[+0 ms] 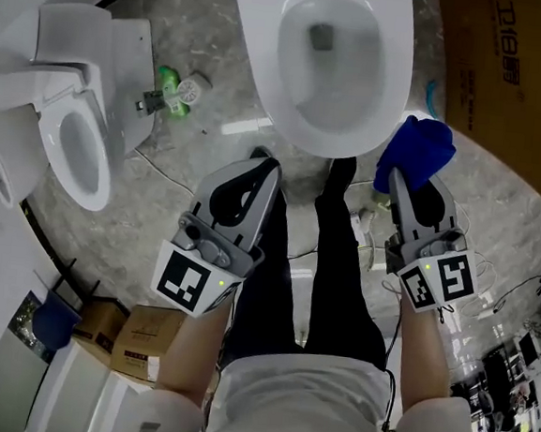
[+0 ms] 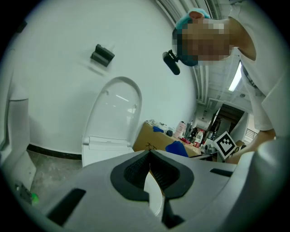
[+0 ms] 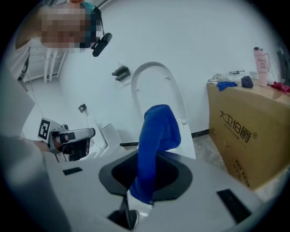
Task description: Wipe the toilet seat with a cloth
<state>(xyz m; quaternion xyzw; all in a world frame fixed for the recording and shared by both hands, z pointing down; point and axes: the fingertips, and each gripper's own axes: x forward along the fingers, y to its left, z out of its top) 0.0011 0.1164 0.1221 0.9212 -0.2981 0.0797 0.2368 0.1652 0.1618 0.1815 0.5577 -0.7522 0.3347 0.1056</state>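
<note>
The right gripper is clamped on the blue cloth, which bunches past its tips so that fabric rather than plastic would meet the toilet; the cloth hangs just beside the rim's near right edge. The left gripper, closed and empty, hovers by the rim's near edge, apparently out of the wiping path

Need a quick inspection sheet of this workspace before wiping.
Surface: grey stone floor, no spill seen.
Job's things: toilet with lid up; blue cloth by the bowl's edge, contact cannot be told.
Clutter: green item on the floor left of the toilet.
Grippers: left gripper shut, empty; right gripper shut on blue cloth.
Cables: thin cables loose on the floor at right.
Surroundings: large cardboard box at right; second toilet at left; small boxes lower left.
</note>
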